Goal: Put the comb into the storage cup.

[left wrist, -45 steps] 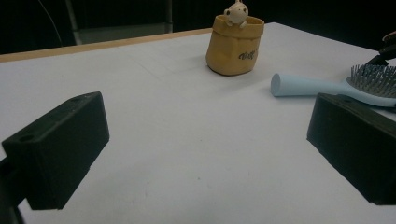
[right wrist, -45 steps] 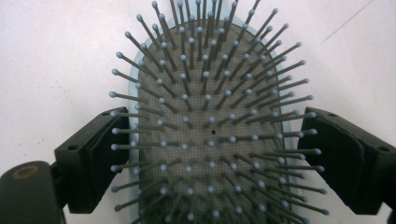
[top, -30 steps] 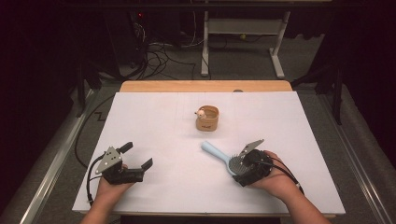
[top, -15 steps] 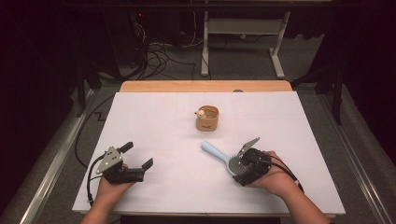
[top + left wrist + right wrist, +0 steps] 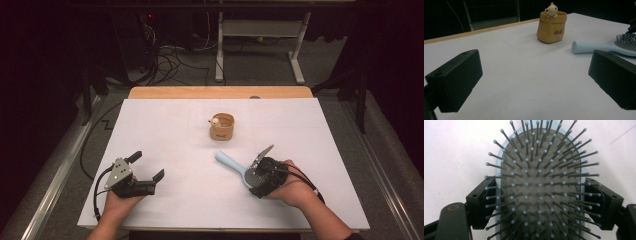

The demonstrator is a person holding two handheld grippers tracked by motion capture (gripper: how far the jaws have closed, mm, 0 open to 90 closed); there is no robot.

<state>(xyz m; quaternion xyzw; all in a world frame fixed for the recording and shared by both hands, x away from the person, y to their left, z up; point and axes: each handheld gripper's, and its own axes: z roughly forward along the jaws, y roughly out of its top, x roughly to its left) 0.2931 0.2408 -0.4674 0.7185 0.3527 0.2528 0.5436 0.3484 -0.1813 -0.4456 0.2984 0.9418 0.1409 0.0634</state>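
Pale-blue hairbrush (image 5: 541,187), grey bristles up, in right claw (image 5: 541,202).

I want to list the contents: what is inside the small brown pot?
A small pale bear figure peeks over the rim of the brown pot. Its lower body and the pot's bottom are hidden by the wall.

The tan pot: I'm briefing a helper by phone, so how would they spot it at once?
On the white table, look along the middle towards the far wooden edge. The tan pot stands there alone, beyond the blue hairbrush. It is shaped like a crumpled paper bag, with a small bear figure peeking over its rim.
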